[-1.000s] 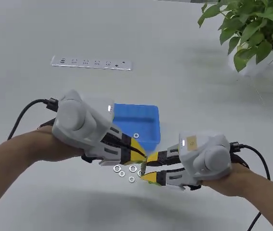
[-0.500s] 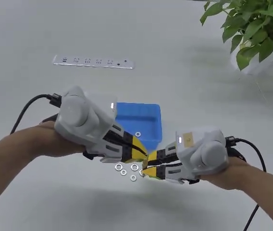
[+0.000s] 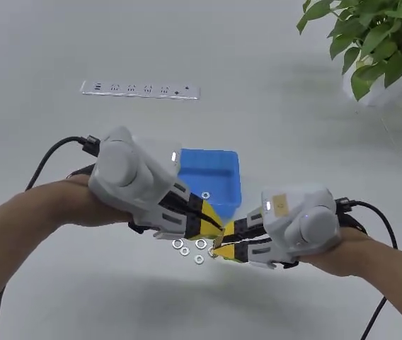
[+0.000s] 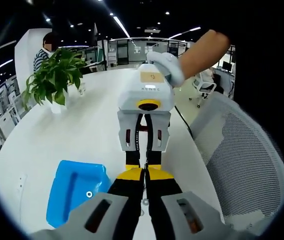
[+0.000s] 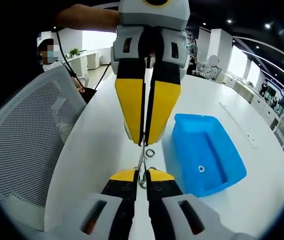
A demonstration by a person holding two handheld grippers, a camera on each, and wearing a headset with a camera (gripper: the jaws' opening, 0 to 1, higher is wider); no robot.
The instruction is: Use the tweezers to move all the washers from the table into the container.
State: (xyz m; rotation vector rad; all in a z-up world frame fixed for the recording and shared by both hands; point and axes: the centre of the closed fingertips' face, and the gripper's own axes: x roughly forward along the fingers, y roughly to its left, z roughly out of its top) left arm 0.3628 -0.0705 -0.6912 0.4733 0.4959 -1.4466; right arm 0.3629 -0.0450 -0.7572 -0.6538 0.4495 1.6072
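Thin metal tweezers [image 5: 142, 156] run between the two grippers, which face each other tip to tip. My left gripper [image 3: 214, 228] is shut on one end. My right gripper [image 3: 217, 249] is shut on the other end, just above the table. Several small steel washers [image 3: 185, 251] lie on the white table right under the fingertips. One washer [image 5: 150, 152] lies beside the tweezers' tip. The blue container [image 3: 219, 170] stands just behind them and holds one washer [image 3: 205, 195]. In the left gripper view the tweezers [image 4: 145, 149] show as a thin line between the right gripper's jaws.
A white power strip [image 3: 139, 90] lies at the back of the table. A potted plant [image 3: 378, 42] stands at the far right. A mesh office chair [image 5: 27, 150] stands off the table's near edge. Cables trail from both grippers.
The right gripper's jaws, apart a second ago, have shut on the tweezers. Both grippers have stayed over the washers while the head view drifted slightly.
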